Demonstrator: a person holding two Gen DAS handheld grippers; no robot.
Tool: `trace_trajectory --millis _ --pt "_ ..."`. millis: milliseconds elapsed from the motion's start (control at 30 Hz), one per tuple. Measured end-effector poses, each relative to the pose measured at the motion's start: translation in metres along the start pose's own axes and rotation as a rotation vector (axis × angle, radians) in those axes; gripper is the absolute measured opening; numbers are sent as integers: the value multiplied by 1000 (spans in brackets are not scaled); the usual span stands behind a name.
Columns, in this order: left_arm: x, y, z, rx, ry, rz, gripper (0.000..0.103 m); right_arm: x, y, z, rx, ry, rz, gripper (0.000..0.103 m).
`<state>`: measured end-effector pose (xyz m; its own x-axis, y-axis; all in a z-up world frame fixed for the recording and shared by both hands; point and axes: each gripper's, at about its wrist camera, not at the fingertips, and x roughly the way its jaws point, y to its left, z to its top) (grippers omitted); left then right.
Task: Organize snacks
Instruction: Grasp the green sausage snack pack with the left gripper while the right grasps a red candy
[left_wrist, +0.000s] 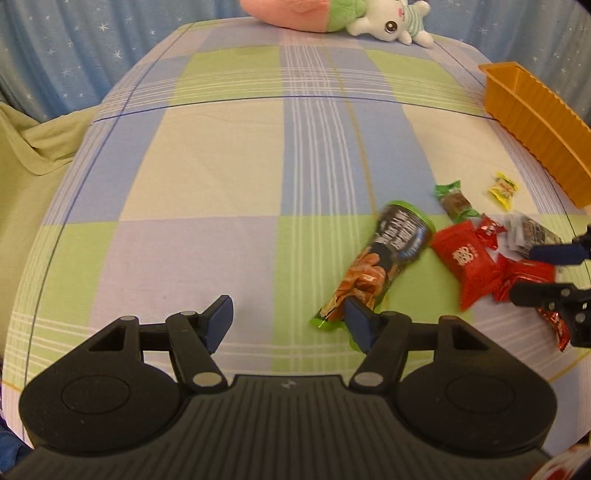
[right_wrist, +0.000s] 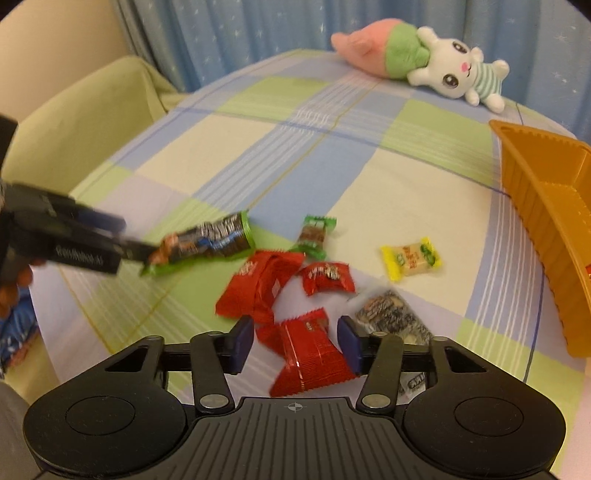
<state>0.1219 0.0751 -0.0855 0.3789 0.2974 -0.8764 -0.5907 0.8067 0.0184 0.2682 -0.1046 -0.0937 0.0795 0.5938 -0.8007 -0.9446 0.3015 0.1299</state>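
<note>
- The step in hand looks like picking snacks up to put into the orange tray (right_wrist: 546, 221), which stands well apart at the bed's (left_wrist: 221, 166) far right edge.
- The right gripper (right_wrist: 295, 341) straddles a red packet (right_wrist: 310, 354); its fingers are apart, not yet pinching.
- The left gripper (left_wrist: 286, 323) is spread wide, one finger over the long green-ended packet (left_wrist: 384, 266), gripping nothing.
- Next, the right fingers must close on the packet, then lift it.

Bedroom: checked bedsheet (left_wrist: 229, 177), plush toy (right_wrist: 424, 62)

Checked bedsheet (left_wrist: 221, 166) carries snacks (right_wrist: 412, 257), tray (right_wrist: 535, 206), plush (right_wrist: 454, 70).
</note>
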Motion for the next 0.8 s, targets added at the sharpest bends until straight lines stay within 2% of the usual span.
trace_trajectory --millis 133,333,533,667,800 --pt "-8 4 0 23 -24 -21 65 5 -1 -5 3 25 -2 41" --pt "-21 -3 3 123 -71 -79 65 9 -5 -10 55 19 -20 29" --pt "-18 -16 10 208 -90 -122 63 -4 -5 -14 119 -14 -29 27" --pt "-9 -26 16 260 -81 -153 57 -20 -10 -18 186 -50 -39 27" --pt "0 -35 18 313 -62 -167 55 -38 -14 -21 250 -94 -51 27"
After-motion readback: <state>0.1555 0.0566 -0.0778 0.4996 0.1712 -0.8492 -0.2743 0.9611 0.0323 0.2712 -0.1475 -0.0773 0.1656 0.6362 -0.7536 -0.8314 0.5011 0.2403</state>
